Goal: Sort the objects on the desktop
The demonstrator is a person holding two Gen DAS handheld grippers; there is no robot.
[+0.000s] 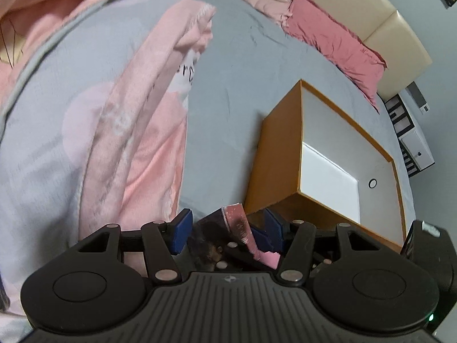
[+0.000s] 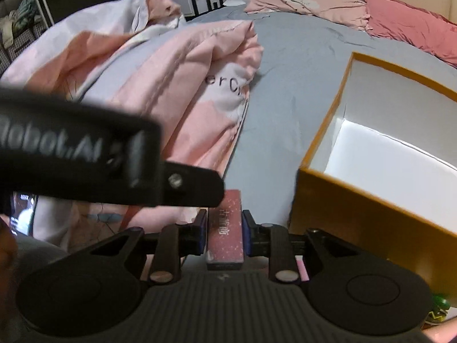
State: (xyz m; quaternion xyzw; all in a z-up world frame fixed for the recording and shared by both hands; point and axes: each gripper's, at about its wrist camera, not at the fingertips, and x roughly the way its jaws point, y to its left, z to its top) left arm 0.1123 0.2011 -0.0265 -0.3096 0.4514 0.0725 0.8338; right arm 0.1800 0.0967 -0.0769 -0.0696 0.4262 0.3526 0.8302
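An open orange box [image 1: 274, 154] with a white inside lies on the grey bedsheet; it also shows in the right wrist view [image 2: 337, 200] at the right. My left gripper [image 1: 225, 233] is shut on a tilted pink card [image 1: 242, 228] with a dark object behind it, just left of the box's near corner. My right gripper [image 2: 224, 233] is shut on a small glittery pink box [image 2: 225, 228], left of the orange box. The body of the left gripper [image 2: 85, 154] crosses the right wrist view, just above and in front of the pink box.
A rumpled pink and grey quilt [image 1: 137, 120] lies left of the orange box. Pink pillows [image 1: 337, 40] sit against a cream headboard [image 1: 371, 17]. A bedside table [image 1: 414, 140] stands at the far right. A phone [image 2: 22, 214] lies low at the left.
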